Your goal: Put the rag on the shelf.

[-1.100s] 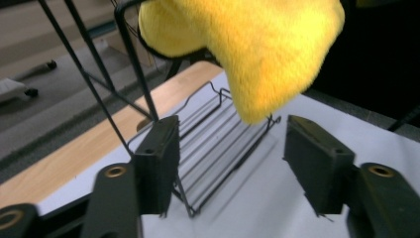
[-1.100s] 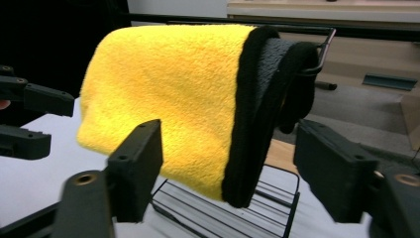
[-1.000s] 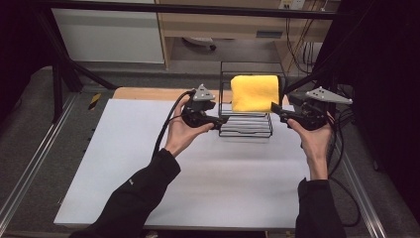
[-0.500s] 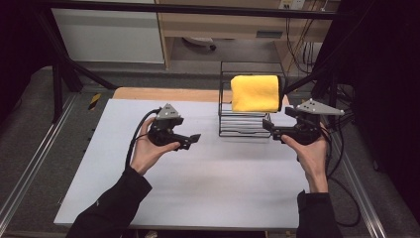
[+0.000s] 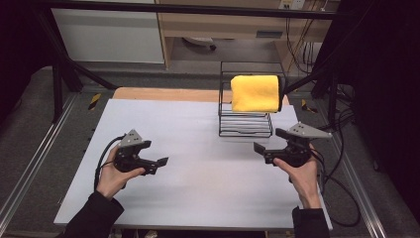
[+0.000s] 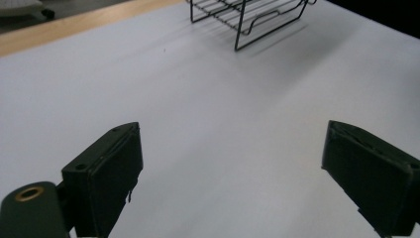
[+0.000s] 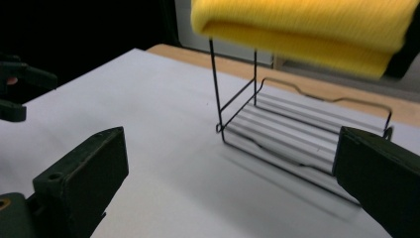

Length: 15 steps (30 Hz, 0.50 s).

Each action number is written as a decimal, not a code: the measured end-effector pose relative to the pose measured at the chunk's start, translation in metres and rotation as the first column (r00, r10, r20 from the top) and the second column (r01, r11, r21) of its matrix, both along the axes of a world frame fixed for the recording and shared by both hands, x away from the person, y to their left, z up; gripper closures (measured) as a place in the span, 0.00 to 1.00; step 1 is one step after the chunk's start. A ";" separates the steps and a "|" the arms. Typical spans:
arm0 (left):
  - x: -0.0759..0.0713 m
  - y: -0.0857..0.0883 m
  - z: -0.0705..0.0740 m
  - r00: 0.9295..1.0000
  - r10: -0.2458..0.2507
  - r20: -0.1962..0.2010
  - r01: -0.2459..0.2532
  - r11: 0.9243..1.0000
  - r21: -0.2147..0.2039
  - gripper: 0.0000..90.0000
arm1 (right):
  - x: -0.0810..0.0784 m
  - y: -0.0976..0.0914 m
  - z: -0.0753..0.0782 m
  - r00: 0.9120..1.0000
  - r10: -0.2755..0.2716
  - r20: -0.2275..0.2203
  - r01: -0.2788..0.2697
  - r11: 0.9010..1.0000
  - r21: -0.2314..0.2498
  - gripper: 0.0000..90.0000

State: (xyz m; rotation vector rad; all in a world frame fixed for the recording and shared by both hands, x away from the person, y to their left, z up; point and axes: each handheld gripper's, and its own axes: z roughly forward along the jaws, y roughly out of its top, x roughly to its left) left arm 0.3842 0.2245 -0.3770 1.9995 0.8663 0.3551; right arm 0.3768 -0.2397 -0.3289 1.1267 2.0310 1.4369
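High view: a folded yellow towel (image 5: 255,92) lies on the top tier of a wire rack (image 5: 244,126) at the table's (image 5: 198,198) far edge. The left gripper (image 5: 159,165) and right gripper (image 5: 262,148) sit well apart from it; both jaws have just been opening, nothing between them.

Left gripper view: jaws wide, rack corner (image 6: 247,20) cut off at top.

Right gripper view: jaws wide. The towel (image 7: 307,25) looks soft and light; best pinched at its folded front edge. Its top is cropped.
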 end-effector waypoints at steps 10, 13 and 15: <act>-0.016 0.029 -0.042 0.998 0.034 -0.055 -0.032 0.999 0.027 0.04 | -0.009 0.001 -0.058 0.995 0.054 -0.084 -0.056 0.998 -0.028 0.00; -0.018 0.035 -0.050 0.997 0.043 -0.063 -0.041 0.998 0.040 0.04 | -0.013 -0.001 -0.075 0.992 0.068 -0.106 -0.073 0.996 -0.046 0.00; -0.019 0.038 -0.054 0.997 0.051 -0.065 -0.047 0.998 0.052 0.03 | -0.015 -0.004 -0.084 0.990 0.065 -0.123 -0.071 0.996 -0.049 0.00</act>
